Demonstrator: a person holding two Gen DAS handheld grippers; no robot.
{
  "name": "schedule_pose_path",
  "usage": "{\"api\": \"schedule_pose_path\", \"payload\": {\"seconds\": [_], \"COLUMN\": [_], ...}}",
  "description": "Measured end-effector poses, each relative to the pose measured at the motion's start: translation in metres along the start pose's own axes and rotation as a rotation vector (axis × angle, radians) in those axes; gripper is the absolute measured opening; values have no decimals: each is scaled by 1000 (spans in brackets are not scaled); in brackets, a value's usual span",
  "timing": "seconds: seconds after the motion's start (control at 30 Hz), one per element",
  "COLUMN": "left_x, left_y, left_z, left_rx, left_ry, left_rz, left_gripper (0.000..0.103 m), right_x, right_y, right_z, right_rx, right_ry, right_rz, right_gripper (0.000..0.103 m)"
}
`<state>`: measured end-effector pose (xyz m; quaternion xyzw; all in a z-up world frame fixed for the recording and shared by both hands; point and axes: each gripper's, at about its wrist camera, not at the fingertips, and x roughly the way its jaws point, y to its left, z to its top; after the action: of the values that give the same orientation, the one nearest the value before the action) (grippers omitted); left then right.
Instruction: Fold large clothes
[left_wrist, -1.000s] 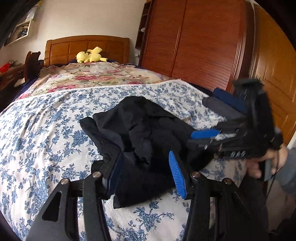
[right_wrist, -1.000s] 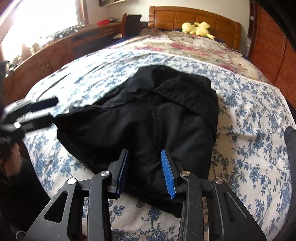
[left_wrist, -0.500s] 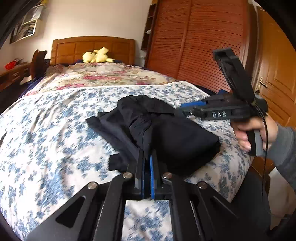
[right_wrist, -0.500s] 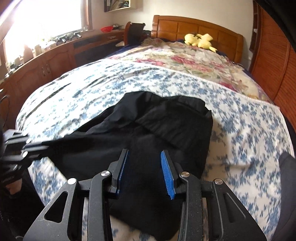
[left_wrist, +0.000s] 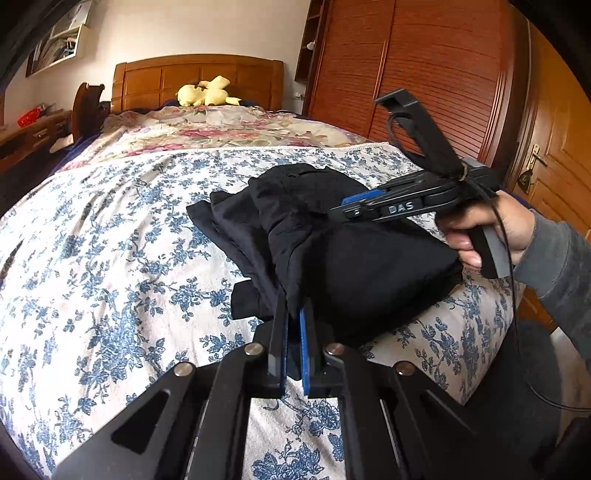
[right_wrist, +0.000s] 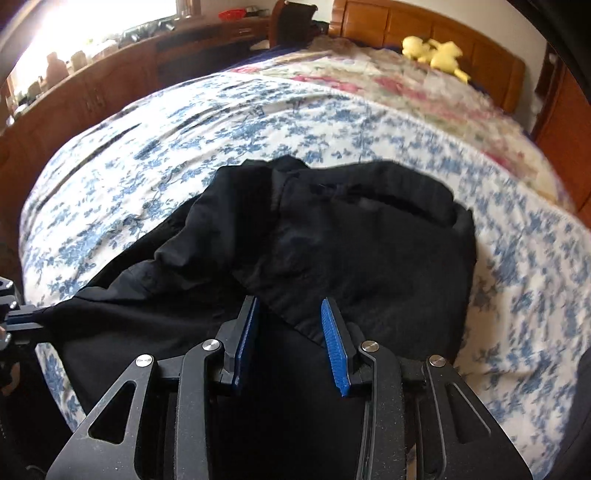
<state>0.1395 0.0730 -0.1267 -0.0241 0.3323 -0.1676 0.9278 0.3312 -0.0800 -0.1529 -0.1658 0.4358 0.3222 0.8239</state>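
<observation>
A: Your left gripper (left_wrist: 293, 317) is pinched tight on the near edge of the black garment (left_wrist: 332, 236)!

B: And your right gripper (right_wrist: 291, 332) gapes wide over it at six o'clock, gripping nothing. The bundle sits on the floral bedspread (left_wrist: 110, 229); yellow plush (left_wrist: 207, 96) at twelve.

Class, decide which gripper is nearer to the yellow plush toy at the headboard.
Right, probably. The right gripper reaches over the black garment, further up the bed towards the yellow plush toy; the left gripper pinches the garment's near edge.

The garment (left_wrist: 354, 258) lies on the bed (left_wrist: 110, 258) near its foot, a plush toy (left_wrist: 207, 96) far behind at the headboard (left_wrist: 162, 79)
</observation>
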Motion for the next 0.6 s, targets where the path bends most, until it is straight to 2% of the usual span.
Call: {"api": "schedule_pose_path", "payload": {"seconds": [0.13, 0.23, 0.33, 0.43, 0.6], "left_x": [-7, -14, -19, -21, -19], "left_y": [-4, -5, -5, -3, 0], "left_z": [2, 3, 3, 2, -1], "left_rx": [9, -12, -17, -20, -28], "left_ry": [-18, -39, -57, -72, -56], "left_rz": [36, 51, 82, 101, 104], "left_gripper": [7, 8, 16, 24, 34], "right_x": [-16, -28, -37, -39, -24], "right_y": [-11, -20, -36, -55, -76], "right_z": [-8, -14, -20, -24, -33], "right_rx": [0, -7, 14, 52, 105], "right_ry": [-42, -76, -114, -136, -120], "right_rz": [-18, -70, -76, -116, -79], "right_gripper": [35, 40, 40, 45, 50]}}
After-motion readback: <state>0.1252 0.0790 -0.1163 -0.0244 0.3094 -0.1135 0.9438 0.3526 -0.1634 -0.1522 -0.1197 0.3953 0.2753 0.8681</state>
